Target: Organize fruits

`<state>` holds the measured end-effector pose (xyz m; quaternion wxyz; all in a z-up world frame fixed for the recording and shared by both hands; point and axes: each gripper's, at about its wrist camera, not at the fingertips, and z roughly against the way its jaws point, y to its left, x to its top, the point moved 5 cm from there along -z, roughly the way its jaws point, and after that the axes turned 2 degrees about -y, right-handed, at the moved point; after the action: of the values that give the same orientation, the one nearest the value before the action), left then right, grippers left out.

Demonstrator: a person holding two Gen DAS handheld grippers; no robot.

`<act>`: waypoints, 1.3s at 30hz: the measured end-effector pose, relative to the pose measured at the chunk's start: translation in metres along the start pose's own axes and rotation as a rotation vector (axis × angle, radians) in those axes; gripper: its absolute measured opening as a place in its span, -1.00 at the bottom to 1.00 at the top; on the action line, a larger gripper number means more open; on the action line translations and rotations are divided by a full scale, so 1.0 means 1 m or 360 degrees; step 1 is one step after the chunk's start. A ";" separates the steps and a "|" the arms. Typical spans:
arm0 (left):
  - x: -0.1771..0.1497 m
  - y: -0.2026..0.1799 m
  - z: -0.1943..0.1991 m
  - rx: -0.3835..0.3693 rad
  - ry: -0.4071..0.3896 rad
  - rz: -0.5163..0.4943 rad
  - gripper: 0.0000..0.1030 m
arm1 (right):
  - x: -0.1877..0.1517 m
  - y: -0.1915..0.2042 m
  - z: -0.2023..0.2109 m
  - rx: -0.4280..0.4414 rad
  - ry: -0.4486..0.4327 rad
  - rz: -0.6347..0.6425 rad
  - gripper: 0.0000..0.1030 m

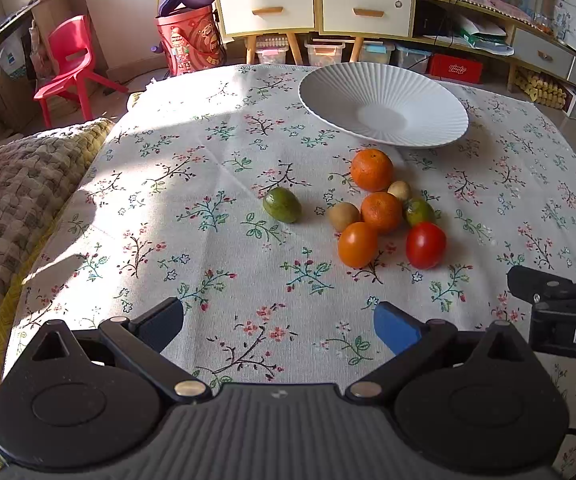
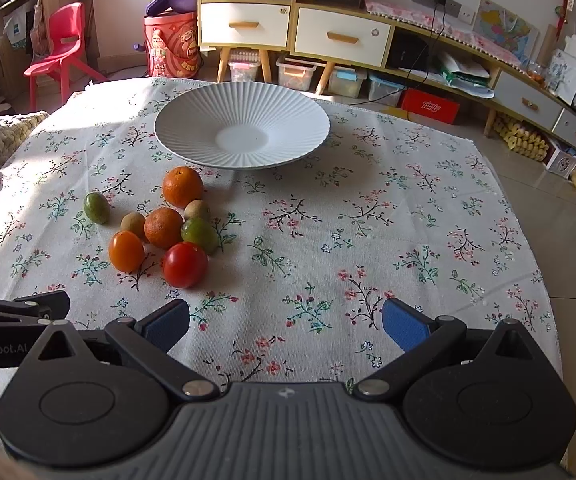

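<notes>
A cluster of fruit lies on the floral tablecloth: a large orange [image 1: 371, 169] [image 2: 182, 186], a smaller orange [image 1: 381, 212] [image 2: 164, 227], an orange tomato [image 1: 357, 244] [image 2: 126, 251], a red tomato [image 1: 425, 245] [image 2: 184, 264], two kiwis [image 1: 343, 216] [image 2: 133, 224] and a green fruit [image 1: 419, 212] [image 2: 200, 234]. Another green fruit [image 1: 282, 204] [image 2: 96, 208] lies apart to the left. Behind them stands an empty white ribbed plate [image 1: 383, 105] [image 2: 242, 125]. My left gripper [image 1: 278, 326] is open, near the front edge. My right gripper [image 2: 286, 322] is open too, right of the fruit.
A woven cushion [image 1: 28, 184] lies along the table's left side. Beyond the far edge are a red chair [image 1: 70, 64], a red bucket [image 1: 190, 44] and a cabinet with drawers [image 1: 315, 10]. The tablecloth [image 2: 407, 220] is bare on the right.
</notes>
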<state>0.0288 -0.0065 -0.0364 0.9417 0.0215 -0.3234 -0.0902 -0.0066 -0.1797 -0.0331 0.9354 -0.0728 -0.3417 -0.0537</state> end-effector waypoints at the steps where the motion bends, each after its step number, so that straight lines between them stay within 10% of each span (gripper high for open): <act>1: 0.000 0.000 0.000 0.0000 -0.0001 -0.0001 0.79 | 0.000 0.000 0.000 -0.0001 0.0000 0.0001 1.00; 39: 0.003 0.013 -0.015 -0.0112 -0.0036 0.0068 0.79 | -0.003 -0.010 -0.015 0.0100 -0.0020 -0.0133 1.00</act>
<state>0.0422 0.0051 -0.0453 0.9398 -0.0197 -0.3311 -0.0818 -0.0009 -0.1916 -0.0450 0.9320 -0.0296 -0.3520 -0.0816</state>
